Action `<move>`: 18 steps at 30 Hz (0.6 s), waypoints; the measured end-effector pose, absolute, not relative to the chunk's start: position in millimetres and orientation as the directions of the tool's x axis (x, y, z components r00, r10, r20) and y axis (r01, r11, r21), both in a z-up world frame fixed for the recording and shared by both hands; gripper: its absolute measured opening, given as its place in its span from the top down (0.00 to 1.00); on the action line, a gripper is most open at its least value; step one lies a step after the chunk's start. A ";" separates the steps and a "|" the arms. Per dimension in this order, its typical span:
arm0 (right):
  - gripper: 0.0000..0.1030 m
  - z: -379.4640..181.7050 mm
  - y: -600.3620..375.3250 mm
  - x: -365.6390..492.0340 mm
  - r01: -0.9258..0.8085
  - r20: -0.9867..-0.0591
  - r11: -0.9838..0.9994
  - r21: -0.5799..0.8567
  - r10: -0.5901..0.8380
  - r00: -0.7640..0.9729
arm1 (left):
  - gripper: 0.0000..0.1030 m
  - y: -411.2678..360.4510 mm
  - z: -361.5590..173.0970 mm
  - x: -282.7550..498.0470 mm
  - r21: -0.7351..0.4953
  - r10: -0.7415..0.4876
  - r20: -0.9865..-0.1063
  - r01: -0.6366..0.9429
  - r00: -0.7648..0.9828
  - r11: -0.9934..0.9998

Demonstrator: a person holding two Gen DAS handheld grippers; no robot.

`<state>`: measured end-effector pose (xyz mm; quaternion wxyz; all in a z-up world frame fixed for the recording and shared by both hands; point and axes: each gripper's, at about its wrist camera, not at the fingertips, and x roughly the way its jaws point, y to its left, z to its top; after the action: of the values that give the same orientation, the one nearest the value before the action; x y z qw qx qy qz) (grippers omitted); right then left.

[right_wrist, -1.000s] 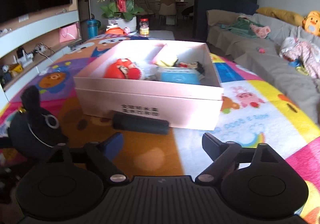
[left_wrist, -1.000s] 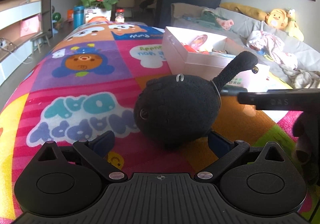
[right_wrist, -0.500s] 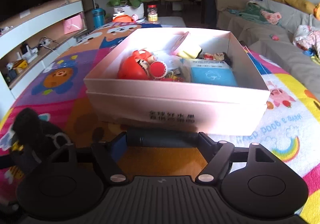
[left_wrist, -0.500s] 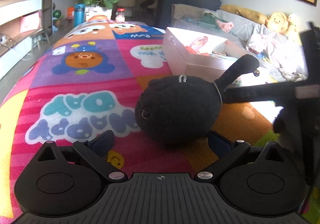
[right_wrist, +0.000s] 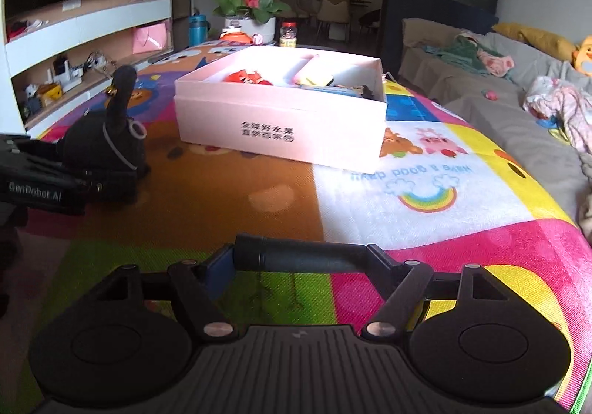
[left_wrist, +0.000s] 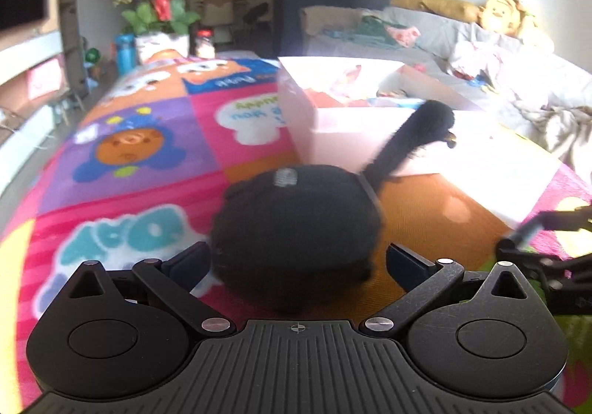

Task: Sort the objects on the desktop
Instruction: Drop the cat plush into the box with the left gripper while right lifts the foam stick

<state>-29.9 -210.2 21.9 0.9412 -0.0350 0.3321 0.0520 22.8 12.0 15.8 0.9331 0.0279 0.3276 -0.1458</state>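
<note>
Left hand-held gripper, left wrist view: spread wide, straddling one black plush toy on the colourful play mat; pads beside its flanks, not visibly pressing, though blur hides the contact. Soft and light by the look, sure to squash under a pinch; best taken across the round body, not by the thin upright neck. One pink box just behind it, open-topped. Right edge of the view: dark parts of the other tool.

Right hand-held gripper, right wrist view: pinching one dark cylinder endwise between its pads, held off the mat. Looks stiff and smooth; an end-to-end hold could slip, so steady squeeze needed. Pink box well ahead, holding one red toy, something yellow and something blue; exact count inside hidden by the wall. Plush toy at left, near the box, apart from the cylinder.
</note>
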 end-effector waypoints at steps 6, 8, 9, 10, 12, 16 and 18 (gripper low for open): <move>0.27 19.1 -212.1 -29.5 -0.134 -0.632 0.991 0.000 0.104 0.768 | 0.00 3.3 14.0 4.3 -0.090 -0.380 -0.672 0.439 0.636 0.894; 0.27 18.9 -211.9 -30.3 -0.135 -0.628 0.991 -0.001 0.104 0.771 | 0.00 1.6 15.1 -3.4 -0.059 -0.376 -0.673 0.460 0.637 0.886; 0.27 19.1 -211.7 -30.6 -0.135 -0.627 0.991 -0.001 0.104 0.772 | 0.00 2.0 16.3 -5.8 -0.039 -0.362 -0.666 0.455 0.652 0.890; 0.27 19.1 -211.7 -30.5 -0.134 -0.627 0.991 -0.001 0.104 0.772 | 0.00 2.8 17.5 -6.6 -0.013 -0.337 -0.657 0.438 0.675 0.899; 0.27 18.7 -212.0 -30.6 -0.134 -0.629 0.991 0.002 0.105 0.771 | 0.00 3.9 18.1 -4.9 0.060 -0.262 -0.634 0.384 0.727 0.921; 0.27 18.2 -212.2 -29.8 -0.134 -0.633 0.991 0.003 0.105 0.767 | 0.00 1.9 19.0 6.0 0.121 -0.209 -0.605 0.349 0.768 0.929; 0.26 18.5 -211.7 -29.3 -0.134 -0.636 0.991 0.001 0.104 0.765 | 0.00 -1.4 18.2 11.7 0.127 -0.206 -0.601 0.346 0.772 0.929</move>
<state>-29.3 -211.7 18.5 0.9392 -0.0219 0.3369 0.0632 11.7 -1.4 18.2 0.9342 0.1161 0.3034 -0.1477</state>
